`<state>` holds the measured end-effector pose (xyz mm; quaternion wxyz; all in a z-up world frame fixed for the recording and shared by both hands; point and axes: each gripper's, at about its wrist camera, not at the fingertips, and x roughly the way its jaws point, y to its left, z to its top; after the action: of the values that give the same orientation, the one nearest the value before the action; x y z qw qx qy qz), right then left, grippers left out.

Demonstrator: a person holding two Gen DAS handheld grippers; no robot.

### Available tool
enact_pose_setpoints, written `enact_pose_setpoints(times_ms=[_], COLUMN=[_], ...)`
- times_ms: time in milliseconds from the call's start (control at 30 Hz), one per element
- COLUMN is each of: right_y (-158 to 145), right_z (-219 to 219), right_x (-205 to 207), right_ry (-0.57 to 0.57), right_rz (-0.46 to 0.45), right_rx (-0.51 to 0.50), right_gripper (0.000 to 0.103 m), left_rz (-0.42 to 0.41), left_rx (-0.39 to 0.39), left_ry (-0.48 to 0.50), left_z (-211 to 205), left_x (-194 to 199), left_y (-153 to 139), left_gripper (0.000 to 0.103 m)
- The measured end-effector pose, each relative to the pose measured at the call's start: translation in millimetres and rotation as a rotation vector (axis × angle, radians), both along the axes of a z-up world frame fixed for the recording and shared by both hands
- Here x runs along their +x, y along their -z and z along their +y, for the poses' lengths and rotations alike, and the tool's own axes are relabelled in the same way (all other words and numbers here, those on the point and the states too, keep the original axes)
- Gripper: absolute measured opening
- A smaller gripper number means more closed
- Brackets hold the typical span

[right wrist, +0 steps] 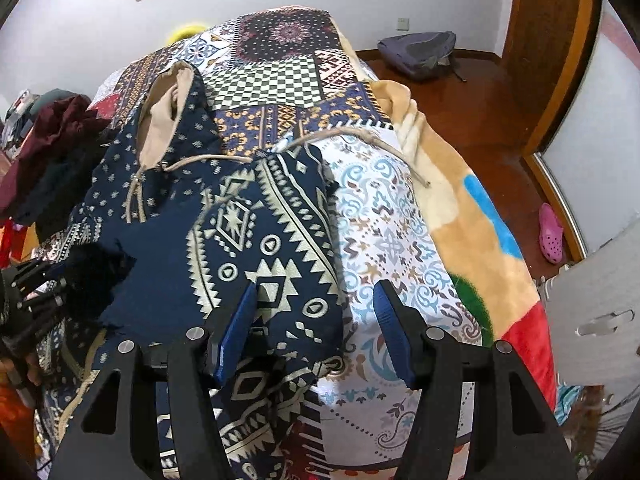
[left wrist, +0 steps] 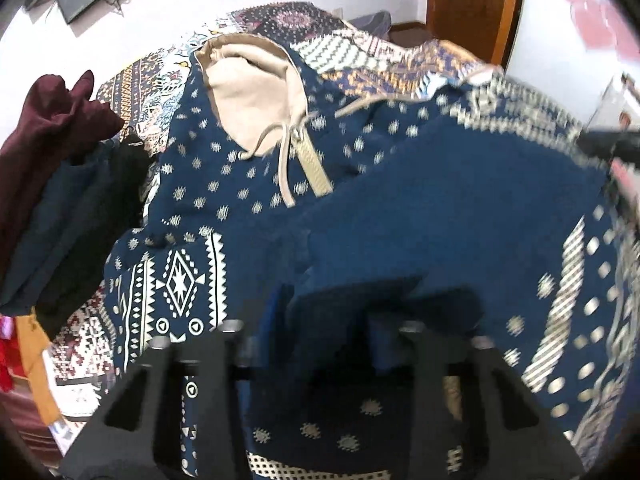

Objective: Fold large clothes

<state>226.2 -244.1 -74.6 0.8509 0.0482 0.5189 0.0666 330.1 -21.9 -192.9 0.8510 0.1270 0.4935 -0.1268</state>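
A navy hoodie with cream geometric print (right wrist: 260,240) lies on a patchwork bedspread (right wrist: 384,232). Its beige-lined hood (left wrist: 256,92) and drawstrings point to the far side. In the left wrist view my left gripper (left wrist: 332,320) is shut on a fold of the hoodie's navy fabric (left wrist: 400,216) and holds it lifted over the body; its fingers are mostly hidden by cloth. In the right wrist view my right gripper (right wrist: 316,328) is open, its blue pads (right wrist: 236,328) resting over the folded sleeve part, holding nothing. The left gripper (right wrist: 36,292) shows at the left edge there.
A pile of maroon and dark clothes (left wrist: 52,152) sits at the bed's left side. A tan fleece blanket (right wrist: 460,200) hangs off the bed's right edge. On the wooden floor beyond lie a grey backpack (right wrist: 420,52) and a pink clog (right wrist: 550,236).
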Motion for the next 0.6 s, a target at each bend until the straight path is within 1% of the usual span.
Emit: enact_pose_setpoints(times_ms=[33, 133, 200, 233, 300, 367, 433, 500, 600], right_y=[-5.6, -17.3, -24.6, -25.2, -20.3, -10.5, 3.3, 8.6, 5.2], right_z=[2.1, 8.0, 13.8, 17.0, 23.5, 30.6, 39.2, 46.4, 52.5], right_x=[0.7, 0.8, 1.1, 2.0, 5.2, 7.4, 9.3, 6.7, 3.2], right_ry=[-0.007, -0.019, -0.034, -0.041, -0.051, -0.065, -0.082, -0.086, -0.1], right_rz=[-0.012, -0.06, -0.087, -0.092, -0.079, -0.052, -0.015, -0.022, -0.043], right_rx=[-0.004, -0.024, -0.027, -0.026, -0.029, -0.027, -0.03, -0.054, -0.076], right_gripper=[0.057, 0.057, 0.057, 0.057, 0.057, 0.057, 0.057, 0.057, 0.057], left_rz=[-0.002, -0.038, -0.068, -0.085, -0.119, -0.152, -0.169, -0.174, -0.145], left_rx=[-0.02, -0.107, -0.198, -0.237, -0.284, -0.313, -0.329, -0.327, -0.319], left_ry=[-0.012, -0.086, -0.141, -0.165, -0.202, -0.233, -0.256, -0.285, -0.313], left_z=[2.4, 24.9, 49.6, 61.4, 80.5, 99.6, 114.8, 128.3, 142.3], left_x=[1.4, 3.7, 1.6, -0.1, -2.9, -7.2, -12.3, -16.3, -21.5], left_y=[-3.4, -23.0, -41.6, -50.6, -65.1, -76.4, -80.6, -77.9, -64.3], left_gripper=[0.016, 0.013, 0.012, 0.012, 0.011, 0.011, 0.011, 0.011, 0.011])
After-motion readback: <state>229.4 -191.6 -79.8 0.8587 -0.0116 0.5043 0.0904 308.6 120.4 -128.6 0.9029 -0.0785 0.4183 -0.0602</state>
